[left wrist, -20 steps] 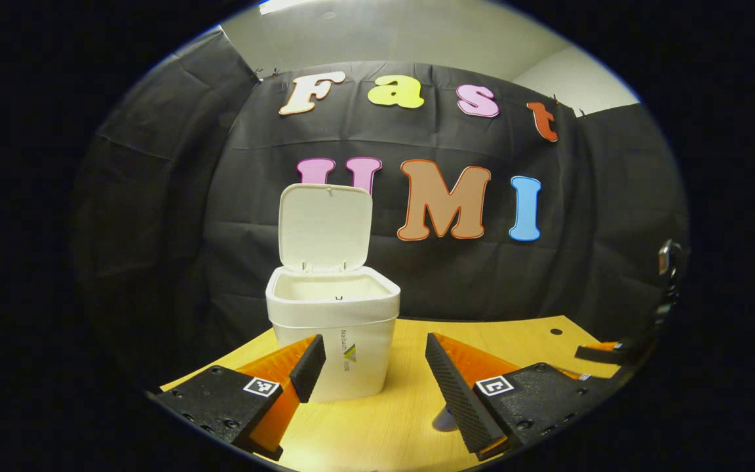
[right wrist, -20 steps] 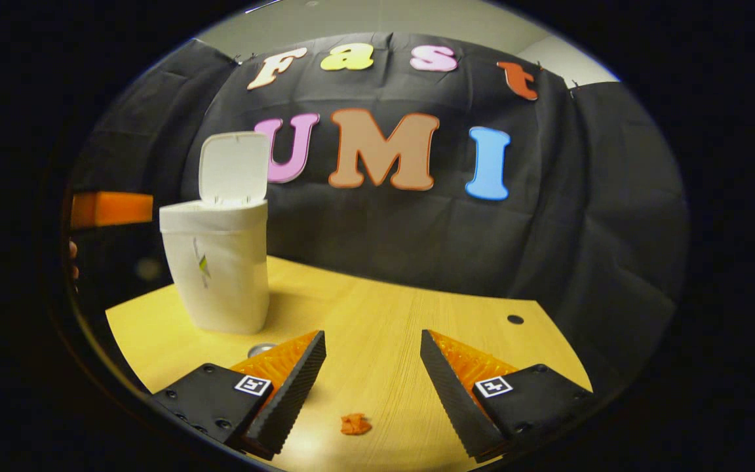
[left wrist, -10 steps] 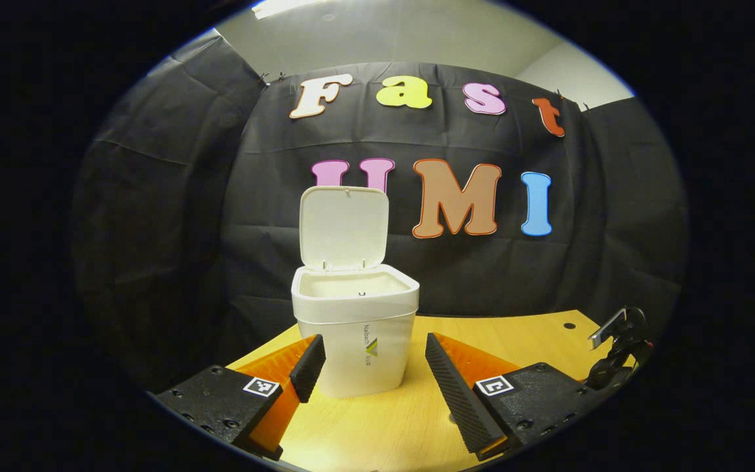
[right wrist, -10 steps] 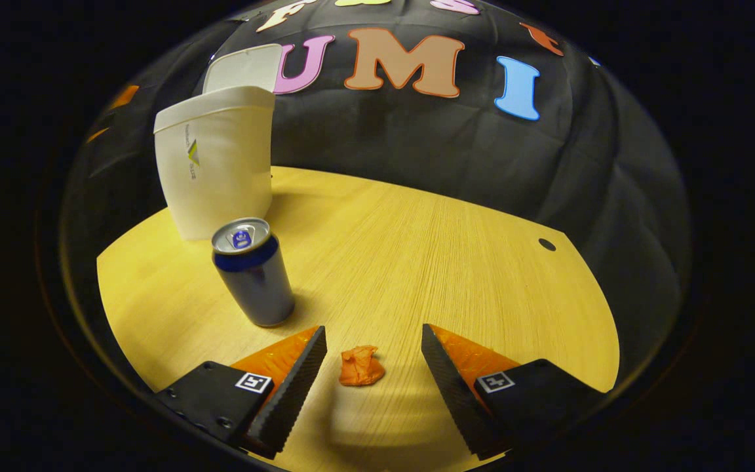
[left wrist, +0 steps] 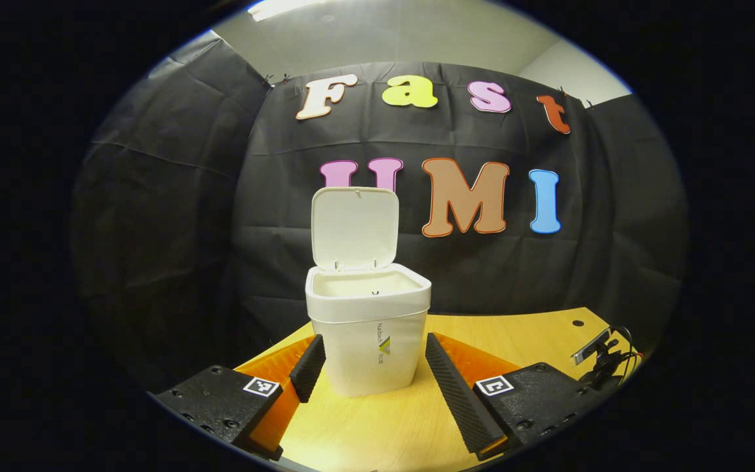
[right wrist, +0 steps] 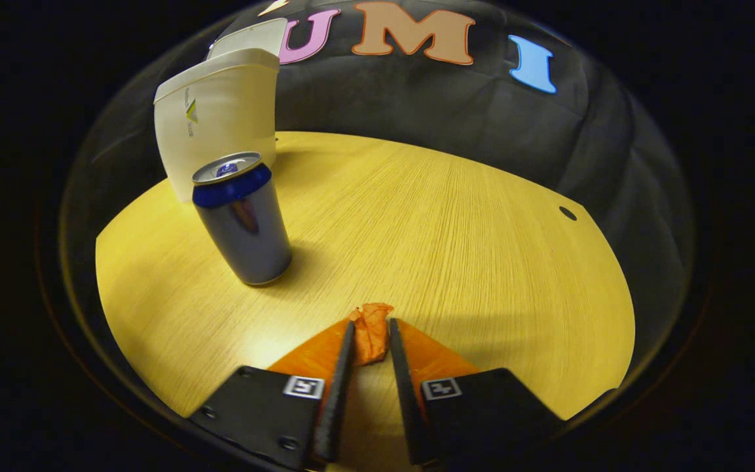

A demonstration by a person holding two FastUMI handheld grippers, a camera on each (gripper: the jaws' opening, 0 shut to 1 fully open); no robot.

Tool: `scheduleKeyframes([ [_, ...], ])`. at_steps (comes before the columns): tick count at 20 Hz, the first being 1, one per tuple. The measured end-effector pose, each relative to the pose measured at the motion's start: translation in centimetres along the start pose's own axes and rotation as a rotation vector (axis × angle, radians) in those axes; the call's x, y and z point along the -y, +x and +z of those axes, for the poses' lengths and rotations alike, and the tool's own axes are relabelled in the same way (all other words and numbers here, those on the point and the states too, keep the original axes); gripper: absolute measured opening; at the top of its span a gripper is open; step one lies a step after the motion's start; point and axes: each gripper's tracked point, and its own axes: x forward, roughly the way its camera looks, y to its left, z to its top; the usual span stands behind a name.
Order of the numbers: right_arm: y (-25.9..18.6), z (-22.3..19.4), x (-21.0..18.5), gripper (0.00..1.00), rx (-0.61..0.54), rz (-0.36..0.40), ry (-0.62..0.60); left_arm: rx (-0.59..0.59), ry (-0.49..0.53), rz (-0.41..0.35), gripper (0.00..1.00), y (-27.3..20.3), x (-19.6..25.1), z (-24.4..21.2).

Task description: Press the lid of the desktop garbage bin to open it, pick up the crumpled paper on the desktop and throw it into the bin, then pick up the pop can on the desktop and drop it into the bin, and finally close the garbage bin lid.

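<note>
Right tongs (right wrist: pixel 369 334) pinching, it appears, the crumpled paper (right wrist: pixel 371 328) low over the table's (right wrist: pixel 469 216) near edge, pop can (right wrist: pixel 243 219) upright beside the garbage bin (right wrist: pixel 217 111) toward the far left corner, lid (left wrist: pixel 354 228) raised, left tongs (left wrist: pixel 372 367) spread before the bin

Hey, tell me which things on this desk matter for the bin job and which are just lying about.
Part of the job:
- garbage bin, lid standing open
- crumpled paper, pinched in the right tool
- pop can, upright beside the bin
- left tool, open, facing the bin

Just lying about:
- cabled device at the desk's far right edge
- small hole in the desk
</note>
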Motion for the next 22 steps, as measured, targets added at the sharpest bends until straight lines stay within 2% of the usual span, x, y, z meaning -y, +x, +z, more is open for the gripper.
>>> scheduleKeyframes([
  [1,0.0,0.1,-0.1,0.29,0.002,0.014,0.012,0.002,0.000,-0.004,0.93,0.0,0.2,0.1],
  [2,-0.1,0.1,-0.2,0.23,-0.004,0.036,0.027,0.004,0.001,-0.008,0.93,0.0,0.4,0.3],
  [4,-0.9,0.8,-0.8,0.18,0.012,0.097,0.063,0.010,0.008,-0.016,0.93,0.2,0.7,0.4],
  [10,-7.4,11.4,-2.0,0.17,0.320,0.173,0.054,0.013,-0.003,-0.043,0.93,0.7,1.9,0.4],
  [16,-13.6,18.9,-4.9,0.17,0.531,0.226,0.003,0.021,0.000,-0.062,0.93,0.6,2.5,0.5],
  [20,-16.3,23.6,-5.8,0.19,0.637,0.253,0.001,0.014,-0.013,-0.058,0.93,0.6,1.9,0.1],
  [22,-17.5,26.0,-6.2,0.17,0.693,0.258,-0.003,0.013,-0.020,-0.056,0.93,0.5,1.6,0.0],
])
